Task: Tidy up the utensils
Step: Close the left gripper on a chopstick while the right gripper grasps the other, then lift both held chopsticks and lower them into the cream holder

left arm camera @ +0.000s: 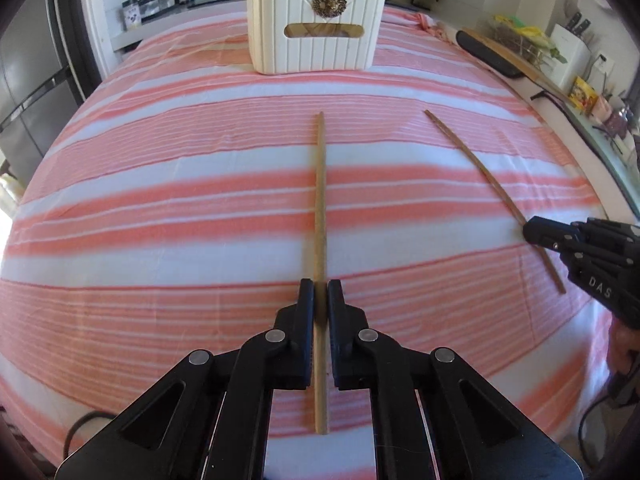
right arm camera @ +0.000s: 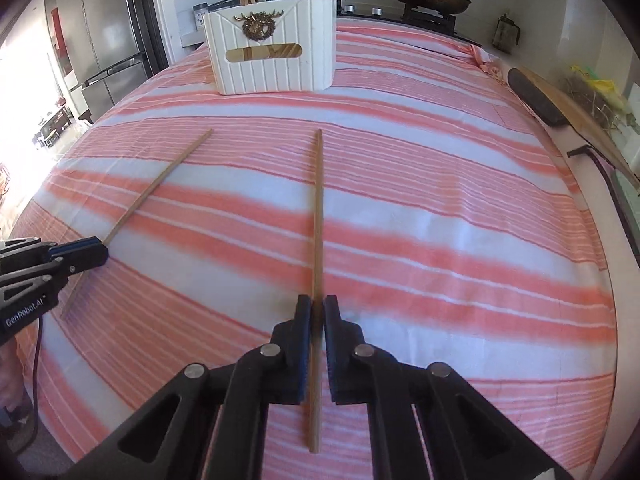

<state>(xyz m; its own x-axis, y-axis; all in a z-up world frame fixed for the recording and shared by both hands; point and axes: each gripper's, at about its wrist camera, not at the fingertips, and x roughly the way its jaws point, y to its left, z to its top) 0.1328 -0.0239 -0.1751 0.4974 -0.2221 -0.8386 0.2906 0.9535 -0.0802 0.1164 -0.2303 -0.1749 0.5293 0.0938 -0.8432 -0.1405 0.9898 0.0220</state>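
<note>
Two slim wooden chopsticks lie well apart on the bench under its pink-and-white striped cloth, and you have one in each grip. Your left hand-held gripper (left arm camera: 320,286) is closed tight on the left chopstick (left arm camera: 319,200); your right hand-held gripper (right arm camera: 317,302) is clamped the same way on the right chopstick (right arm camera: 318,216). Each stick's long axis runs straight out along its gripper's fingers, tip pointing away from you toward the white ribbed utensil box with a gold stag emblem (left arm camera: 316,28) at the far side. The left stick aims almost dead at the box; the right one passes just beside it, so the left hand looks to have the more direct line. More chopsticks already stand inside.
</note>
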